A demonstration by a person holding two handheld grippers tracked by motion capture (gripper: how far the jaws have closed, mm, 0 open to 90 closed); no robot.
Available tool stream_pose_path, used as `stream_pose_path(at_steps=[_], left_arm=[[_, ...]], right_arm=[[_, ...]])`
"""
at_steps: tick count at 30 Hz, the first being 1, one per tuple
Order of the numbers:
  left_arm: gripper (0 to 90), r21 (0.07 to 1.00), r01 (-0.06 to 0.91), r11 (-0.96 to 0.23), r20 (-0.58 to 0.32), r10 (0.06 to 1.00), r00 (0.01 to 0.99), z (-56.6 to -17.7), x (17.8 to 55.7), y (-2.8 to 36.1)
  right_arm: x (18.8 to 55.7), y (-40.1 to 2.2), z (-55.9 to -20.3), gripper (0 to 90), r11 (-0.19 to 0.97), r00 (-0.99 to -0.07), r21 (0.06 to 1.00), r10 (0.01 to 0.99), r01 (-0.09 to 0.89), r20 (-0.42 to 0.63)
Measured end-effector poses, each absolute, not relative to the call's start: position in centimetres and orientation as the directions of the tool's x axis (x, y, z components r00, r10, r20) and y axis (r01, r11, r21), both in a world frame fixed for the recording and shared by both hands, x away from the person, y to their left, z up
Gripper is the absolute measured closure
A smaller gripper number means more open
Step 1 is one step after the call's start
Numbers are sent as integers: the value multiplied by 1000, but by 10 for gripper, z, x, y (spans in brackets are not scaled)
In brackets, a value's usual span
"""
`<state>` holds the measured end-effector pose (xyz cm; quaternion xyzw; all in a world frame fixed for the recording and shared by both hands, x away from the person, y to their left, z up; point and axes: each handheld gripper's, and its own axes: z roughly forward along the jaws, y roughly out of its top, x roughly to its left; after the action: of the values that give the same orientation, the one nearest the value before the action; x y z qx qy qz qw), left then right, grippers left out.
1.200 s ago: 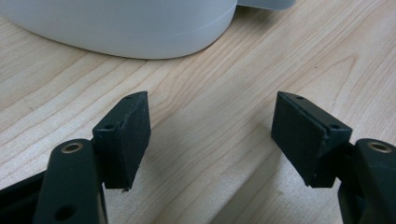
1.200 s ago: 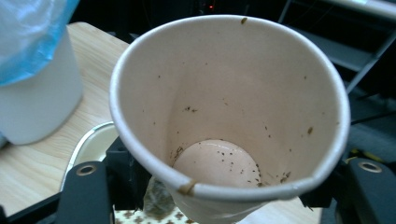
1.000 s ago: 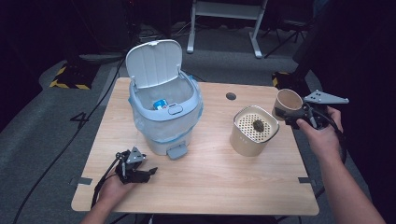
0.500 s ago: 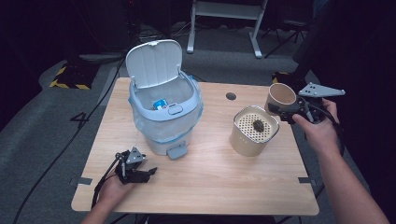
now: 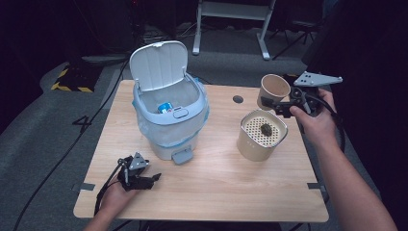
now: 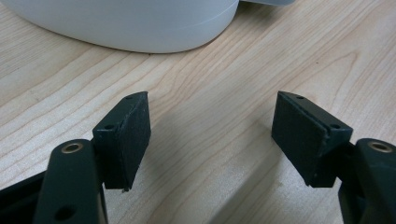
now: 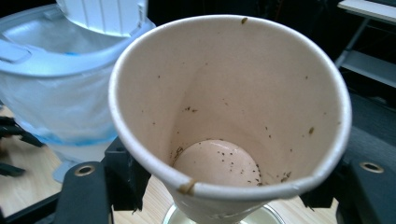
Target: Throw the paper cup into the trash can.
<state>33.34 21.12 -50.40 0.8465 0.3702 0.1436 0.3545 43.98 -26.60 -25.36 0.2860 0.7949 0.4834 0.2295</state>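
The right hand-held gripper (image 5: 280,107) pinches a paper cup (image 5: 274,90), held in the air just behind the beige strainer canister (image 5: 261,135). The left hand-held gripper (image 5: 155,179) rests on the bench (image 5: 221,183) with its jaws spread, near the open bin (image 5: 169,120).

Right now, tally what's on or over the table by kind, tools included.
Lidded bins: 1, the open bin
Strainer canisters: 1, the canister
Paper cups: 1, the cup
Tools: 2, left tool, right tool
Total: 5
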Motion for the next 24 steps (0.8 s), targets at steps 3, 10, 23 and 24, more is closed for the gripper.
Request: stream_pose_path(at_steps=[3, 10, 23, 24], left_arm=[[285, 707, 525, -475, -18, 729, 684, -504, 333, 211], [285, 706, 525, -475, -19, 729, 685, -504, 333, 211], [280, 705, 526, -476, -22, 726, 687, -504, 333, 212], [280, 705, 526, -476, -22, 727, 686, -504, 333, 212]], right_arm=[[443, -252, -246, 319, 364, -748, 904, 659, 225, -79], [445, -221, -233, 318, 376, -774, 907, 625, 187, -99], [454, -170, -221, 317, 350, -842, 920, 537, 178, -42], [455, -165, -220, 317, 348, -847, 921, 530, 178, -37]])
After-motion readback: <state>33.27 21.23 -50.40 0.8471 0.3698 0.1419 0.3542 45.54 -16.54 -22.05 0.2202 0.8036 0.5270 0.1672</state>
